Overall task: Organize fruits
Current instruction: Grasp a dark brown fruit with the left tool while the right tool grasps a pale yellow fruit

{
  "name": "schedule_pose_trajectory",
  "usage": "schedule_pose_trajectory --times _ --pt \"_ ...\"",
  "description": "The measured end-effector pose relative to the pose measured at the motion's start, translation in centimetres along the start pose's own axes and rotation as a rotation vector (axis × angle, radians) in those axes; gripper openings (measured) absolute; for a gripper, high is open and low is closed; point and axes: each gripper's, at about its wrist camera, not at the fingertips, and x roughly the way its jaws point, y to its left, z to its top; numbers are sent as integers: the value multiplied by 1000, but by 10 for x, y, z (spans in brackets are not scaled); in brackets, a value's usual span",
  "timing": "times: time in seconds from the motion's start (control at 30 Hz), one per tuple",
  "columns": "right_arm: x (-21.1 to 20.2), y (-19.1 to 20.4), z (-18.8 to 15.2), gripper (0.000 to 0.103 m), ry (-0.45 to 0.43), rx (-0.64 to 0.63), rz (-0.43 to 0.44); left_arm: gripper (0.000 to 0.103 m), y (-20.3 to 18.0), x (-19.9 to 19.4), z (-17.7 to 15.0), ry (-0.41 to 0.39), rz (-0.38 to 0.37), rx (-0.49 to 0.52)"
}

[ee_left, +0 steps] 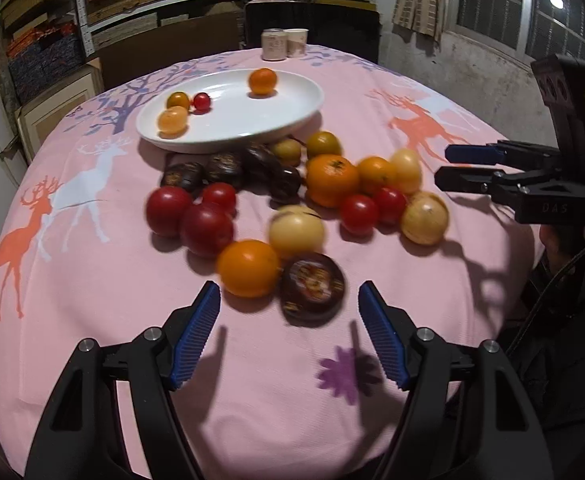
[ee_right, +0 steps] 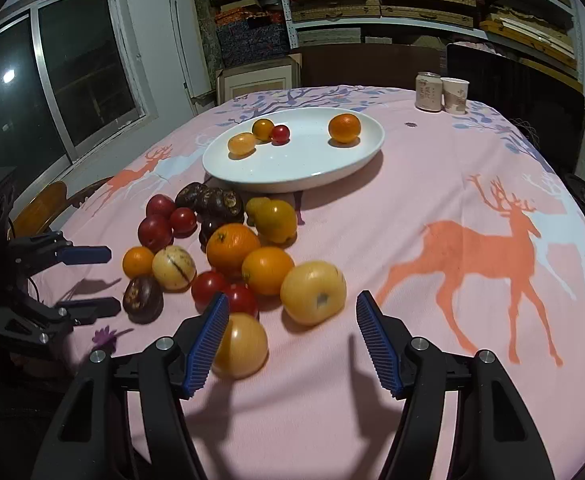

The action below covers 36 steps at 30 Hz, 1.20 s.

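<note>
Fruit sorting looks barely begun: four small pieces sit on the white plate (ee_right: 292, 172) at upper centre, the heap of fruit (ee_right: 228, 256) waits mid-frame on the pink cloth (ee_right: 432, 184), and left gripper (ee_left: 288, 304) and right gripper (ee_right: 292, 312) both gape wide, holding nothing.

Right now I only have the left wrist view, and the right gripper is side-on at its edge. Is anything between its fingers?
Observer: No. The right wrist view shows the right gripper open with its gap empty. A yellow fruit lies just beyond the fingertips.
Operator: Is anything crowding those fingers?
Observer: Yes, another yellow fruit lies partly behind the finger on that picture's left.
</note>
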Motion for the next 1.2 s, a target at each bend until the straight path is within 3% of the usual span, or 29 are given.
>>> schedule_pose_trajectory --times 0.13,0.23,0.4,0.43,0.83,1.1,1.13,1.2 --pt "-12 -6 -8 66 -12 21 -35 62 -12 14 -1 2 0 -8" --pt "-17 -7 -12 66 -12 27 -40 48 -14 32 1 19 38 -16" --pt "-13 -1 -17 66 12 -10 23 46 -14 42 7 -11 36 -32" --pt "-11 2 -18 66 22 -24 42 41 -13 41 7 -16 31 -39" --pt "9 30 -20 62 74 -116 91 42 -13 35 0 -19 33 -28" --pt "19 48 -20 62 79 -181 56 63 -5 33 -6 -16 53 -64" --pt "21 48 -19 60 81 -178 54 63 -4 33 -6 -21 46 -71" --pt "25 47 -20 44 86 -172 35 57 -4 32 -8 -31 41 -69"
